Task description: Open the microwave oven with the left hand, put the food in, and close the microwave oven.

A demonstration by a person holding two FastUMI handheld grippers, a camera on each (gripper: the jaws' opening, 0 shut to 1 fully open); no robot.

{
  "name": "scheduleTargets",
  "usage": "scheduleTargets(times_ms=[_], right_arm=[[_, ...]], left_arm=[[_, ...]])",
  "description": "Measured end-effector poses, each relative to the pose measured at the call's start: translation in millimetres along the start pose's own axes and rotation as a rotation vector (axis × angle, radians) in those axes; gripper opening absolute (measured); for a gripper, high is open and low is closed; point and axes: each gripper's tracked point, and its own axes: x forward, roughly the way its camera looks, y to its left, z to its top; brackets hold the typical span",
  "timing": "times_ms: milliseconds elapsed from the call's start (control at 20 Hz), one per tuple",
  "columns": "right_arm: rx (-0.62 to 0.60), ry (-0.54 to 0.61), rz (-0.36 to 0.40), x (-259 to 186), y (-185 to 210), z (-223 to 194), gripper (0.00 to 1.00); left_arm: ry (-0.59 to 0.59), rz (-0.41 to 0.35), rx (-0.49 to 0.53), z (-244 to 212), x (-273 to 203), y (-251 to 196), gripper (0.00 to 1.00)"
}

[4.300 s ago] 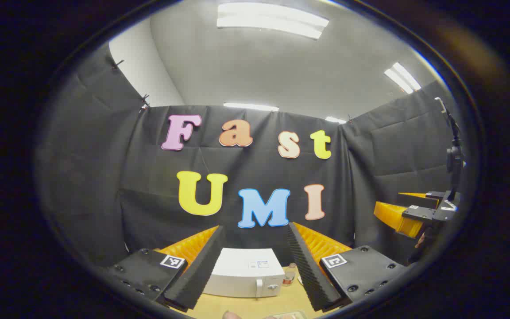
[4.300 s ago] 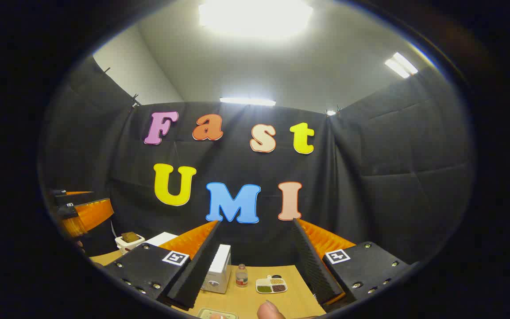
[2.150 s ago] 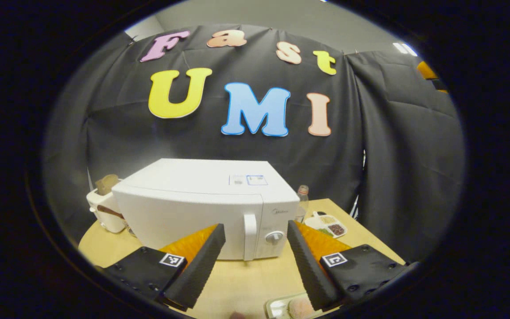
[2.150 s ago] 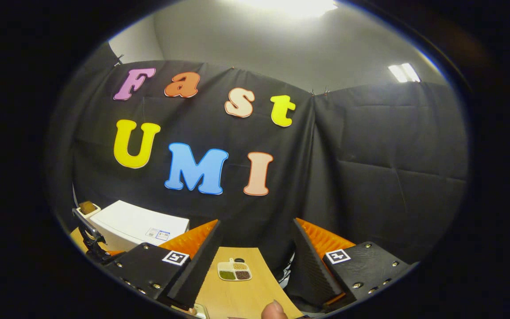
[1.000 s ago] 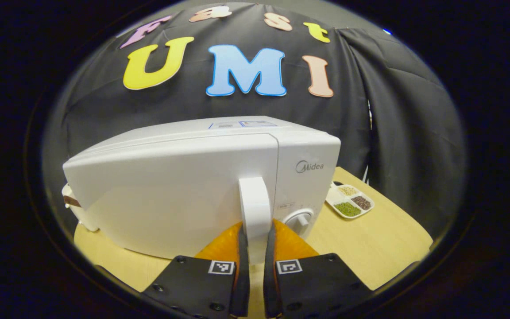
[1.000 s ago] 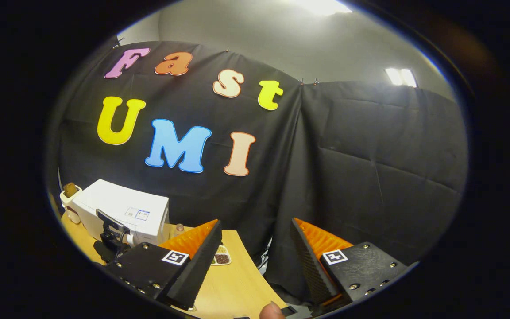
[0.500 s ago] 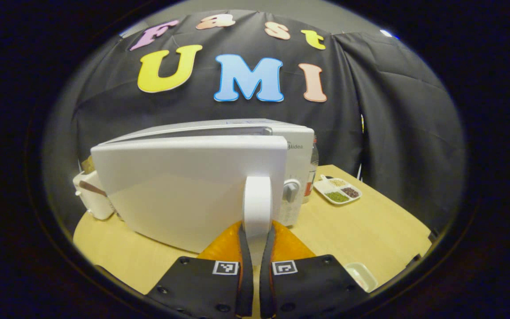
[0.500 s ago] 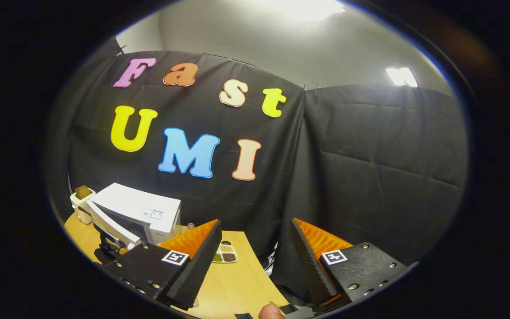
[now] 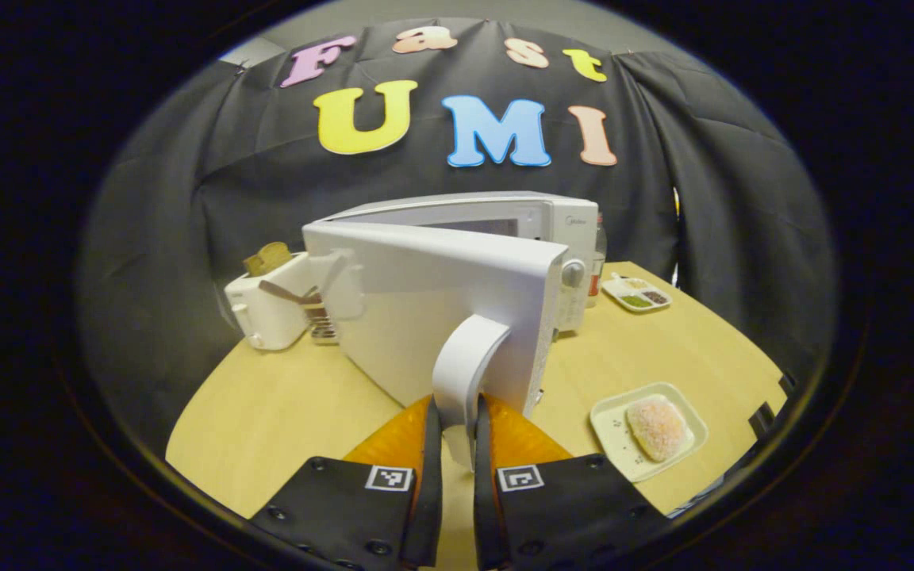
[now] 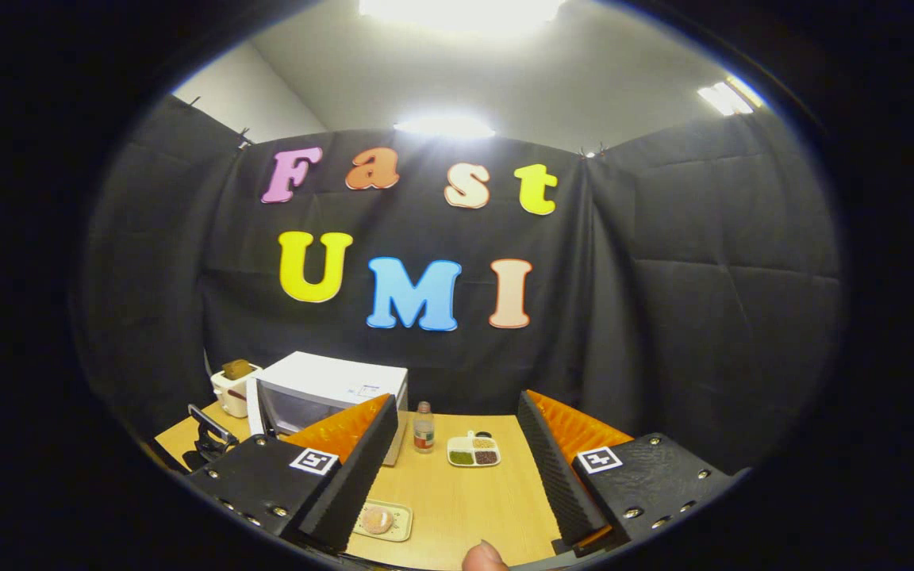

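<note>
your left gripper [image 9: 457, 444] has its fingers pressed on either side of the door handle [image 9: 463, 361] of the microwave oven [image 9: 505, 218] — the door [image 9: 425, 309] is swung well out from the body, and a strip of the dark cavity shows behind its top edge. the food [image 9: 655, 416], a pale sugared piece, lies on a small tray [image 9: 612, 420] on the tabletop [image 9: 282, 412], just right of the open door and nearer to you than the oven. a white toaster [image 9: 266, 305] with a slice of bread stands left of the oven; a sectioned dish [image 9: 637, 295] lies to its right, with a small bottle [image 9: 598, 250] between the dish and the oven.

your right gripper [image 10: 449, 476] holds nothing — its fingers are spread wide, raised above the tabletop in front of the oven. in the right gripper view the oven stands at the far left with its door out, and the tray of food lies on the near tabletop, by the left finger.
</note>
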Motion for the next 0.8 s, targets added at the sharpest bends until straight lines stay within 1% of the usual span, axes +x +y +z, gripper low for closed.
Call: scheduleTargets(times_ms=[50, 100, 150, 200, 250, 300, 350, 400, 450, 550, 650, 700, 800], right_arm=[[-0.023, -0.017, 0.012, -4.5, 2.4, 0.2, 0.94], [-0.026, -0.015, 0.03, -9.1, 7.8, -3.0, 0.94], [-0.004, -0.004, 0.055, -14.4, 17.3, -4.4, 0.94], [0.027, -0.002, 0.085, -19.7, 28.5, -1.9, 0.94], [0.047, -0.012, 0.096, -22.5, 35.3, 3.0, 0.94], [0.05, -0.021, 0.088, -19.3, 35.9, 5.4, 0.94], [0.044, -0.022, 0.075, -13.9, 38.5, 5.5, 0.94], [0.043, -0.01, 0.061, -6.3, 44.1, 3.5, 0.94], [0.053, 0.014, 0.063, 0.1, 53.3, 2.3, 0.94], [0.093, 0.022, 0.079, 13.7, 78.3, 11.7, 0.94], [0.098, 0.031, 0.067, 30.6, 92.0, 15.4, 0.94], [0.094, 0.038, 0.063, 37.5, 100.1, 13.8, 0.94], [0.093, 0.053, 0.054, 48.6, 113.2, 10.9, 0.94]], left_arm=[[0.005, 0.041, -0.006, -9.1, -11.5, 23.0, 0.23], [0.014, 0.088, -0.014, -16.5, -21.2, 47.5, 0.25], [0.039, 0.131, -0.027, -26.9, -28.3, 73.3, 0.25], [0.053, 0.141, -0.062, -33.9, -36.1, 93.6, 0.25], [0.056, 0.135, -0.111, -39.0, -44.3, 110.0, 0.23], [0.059, 0.136, -0.148, -44.4, -49.3, 127.2, 0.24], [0.056, 0.135, -0.17, -51.6, -51.9, 141.8, 0.23], [0.062, 0.135, -0.177, -56.5, -53.7, 157.6, 0.25], [0.073, 0.143, -0.166, -62.9, -53.4, 172.2, 0.27], [0.086, 0.151, -0.115, -71.6, -54.5, 200.9, 0.24], [0.106, 0.153, -0.074, -77.7, -49.1, 227.3, 0.24], [0.098, 0.142, -0.066, -76.1, -44.8, 237.2, 0.27], [0.09, 0.129, -0.062, -76.1, -44.3, 251.3, 0.2]])
